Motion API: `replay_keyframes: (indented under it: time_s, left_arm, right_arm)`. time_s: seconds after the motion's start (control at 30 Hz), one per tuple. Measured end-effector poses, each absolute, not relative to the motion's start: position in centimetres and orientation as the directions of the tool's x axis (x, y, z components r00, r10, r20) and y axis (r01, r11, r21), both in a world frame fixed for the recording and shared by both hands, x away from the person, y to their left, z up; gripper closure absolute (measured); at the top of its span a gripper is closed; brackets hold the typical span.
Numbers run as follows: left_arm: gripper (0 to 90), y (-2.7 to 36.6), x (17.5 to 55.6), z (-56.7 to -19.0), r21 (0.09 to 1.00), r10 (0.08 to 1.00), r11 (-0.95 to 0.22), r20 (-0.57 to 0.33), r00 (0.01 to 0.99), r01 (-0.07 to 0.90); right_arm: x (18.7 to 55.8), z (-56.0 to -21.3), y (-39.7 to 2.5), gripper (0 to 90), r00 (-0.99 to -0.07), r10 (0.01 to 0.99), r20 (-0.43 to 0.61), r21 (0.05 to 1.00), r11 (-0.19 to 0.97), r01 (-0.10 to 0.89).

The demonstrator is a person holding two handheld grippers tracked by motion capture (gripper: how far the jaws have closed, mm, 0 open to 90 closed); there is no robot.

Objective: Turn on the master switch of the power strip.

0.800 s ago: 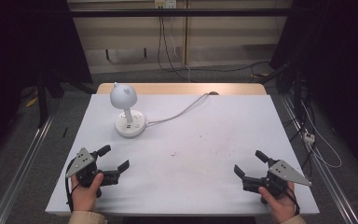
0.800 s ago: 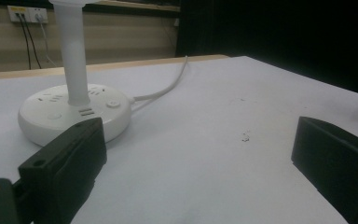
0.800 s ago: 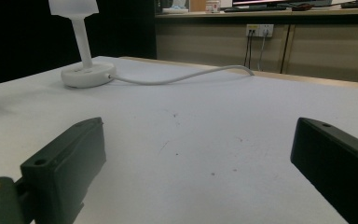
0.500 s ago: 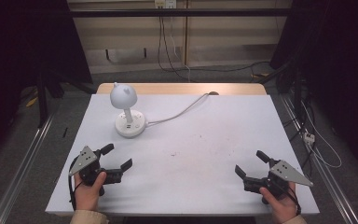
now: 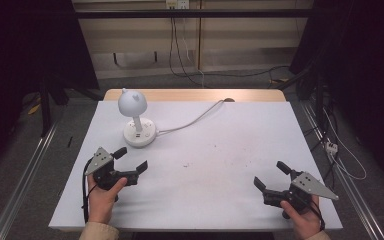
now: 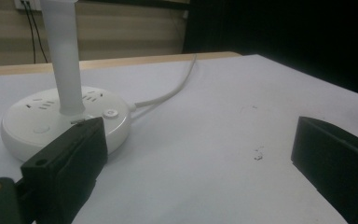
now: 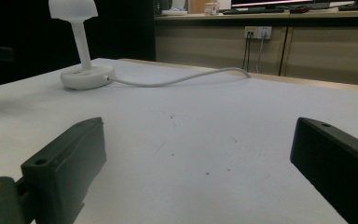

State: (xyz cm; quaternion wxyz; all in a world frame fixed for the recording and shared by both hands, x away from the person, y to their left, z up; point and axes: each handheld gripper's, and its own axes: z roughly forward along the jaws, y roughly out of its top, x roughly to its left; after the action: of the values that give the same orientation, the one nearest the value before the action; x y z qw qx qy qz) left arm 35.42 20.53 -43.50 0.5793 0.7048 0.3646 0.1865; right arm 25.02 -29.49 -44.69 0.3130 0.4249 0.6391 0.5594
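The left gripper (image 5: 129, 159) is on the approach to the white desk lamp (image 5: 138, 120), which stands upright at the far left of the table (image 5: 220, 200) with its cord (image 5: 190, 121) trailing toward the back edge. Its jaws are spread wide and hold nothing, one jaw just beside the lamp's round base (image 6: 51, 119). The right gripper (image 5: 270, 177), equally wide open and empty, rests well apart near the front right; the next move likely calls for easing the left gripper onto the base or its button (image 6: 110, 113), and no containers are on the table.

Smooth white plastic lamp (image 5: 137, 120), matt white table (image 5: 220, 170) with wooden edge, matt black claws
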Motion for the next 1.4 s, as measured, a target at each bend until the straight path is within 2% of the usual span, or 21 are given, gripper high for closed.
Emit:
replay_keyframes:
  time_s: [0.33, 0.5, 1.17, 1.4]
  left_arm:
    - [6.0, 20.4, 36.5, -43.8, 0.94, 0.747, -0.042, -0.195, 0.636, 0.339]
    - [6.4, 20.3, 37.0, -43.7, 0.943, 0.751, -0.048, -0.183, 0.635, 0.329]
    - [19.0, 19.0, 39.6, -43.5, 0.939, 0.77, -0.099, -0.137, 0.624, 0.329]
    - [27.3, 18.5, 40.2, -43.7, 0.935, 0.766, -0.109, -0.136, 0.628, 0.336]
  right_arm:
    - [25.0, -44.7, -29.7, 3.1, -0.441, 0.895, 0.07, 0.981, 0.019, 0.194]
    - [25.0, -44.7, -29.6, 3.1, -0.442, 0.895, 0.064, 0.981, 0.025, 0.194]
    - [25.0, -44.6, -29.7, 3.3, -0.442, 0.894, 0.065, 0.981, 0.023, 0.192]
    - [25.0, -44.6, -29.9, 3.3, -0.439, 0.896, 0.069, 0.981, 0.019, 0.193]
